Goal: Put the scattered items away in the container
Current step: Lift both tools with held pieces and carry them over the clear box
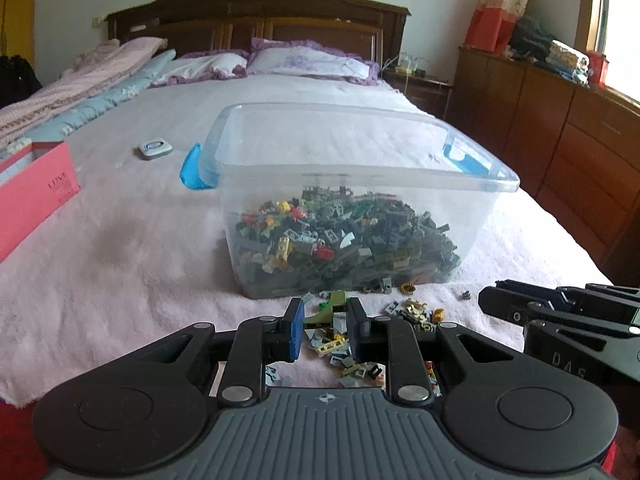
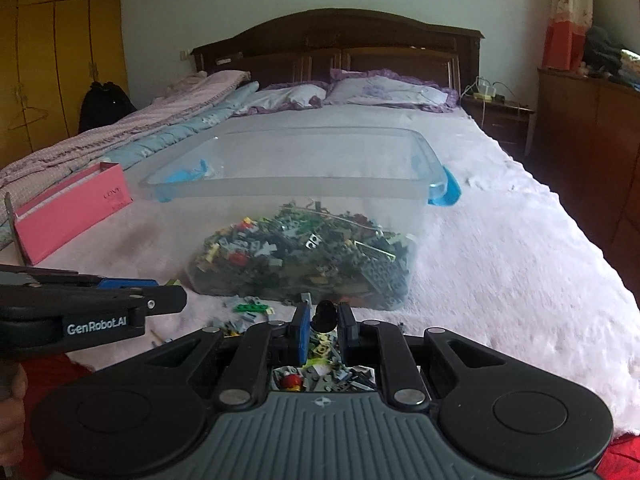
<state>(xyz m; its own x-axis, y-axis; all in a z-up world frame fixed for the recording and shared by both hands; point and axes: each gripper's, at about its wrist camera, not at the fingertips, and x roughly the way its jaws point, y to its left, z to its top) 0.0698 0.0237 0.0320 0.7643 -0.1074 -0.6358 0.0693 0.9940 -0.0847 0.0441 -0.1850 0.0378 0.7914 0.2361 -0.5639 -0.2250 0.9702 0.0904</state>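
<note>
Pick step: left gripper (image 1: 323, 322) clenched on an olive-green flat brick piece (image 1: 333, 305), right gripper (image 2: 323, 326) clenched on a small black round piece (image 2: 325, 314), both near the clear plastic tub (image 1: 360, 184); next, lift over its near rim and release.

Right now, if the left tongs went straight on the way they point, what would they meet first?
The left tongs already grip an olive-green brick piece. Straight ahead, they would probably meet the near wall of the clear plastic bin, though depth is hard to judge.
</note>
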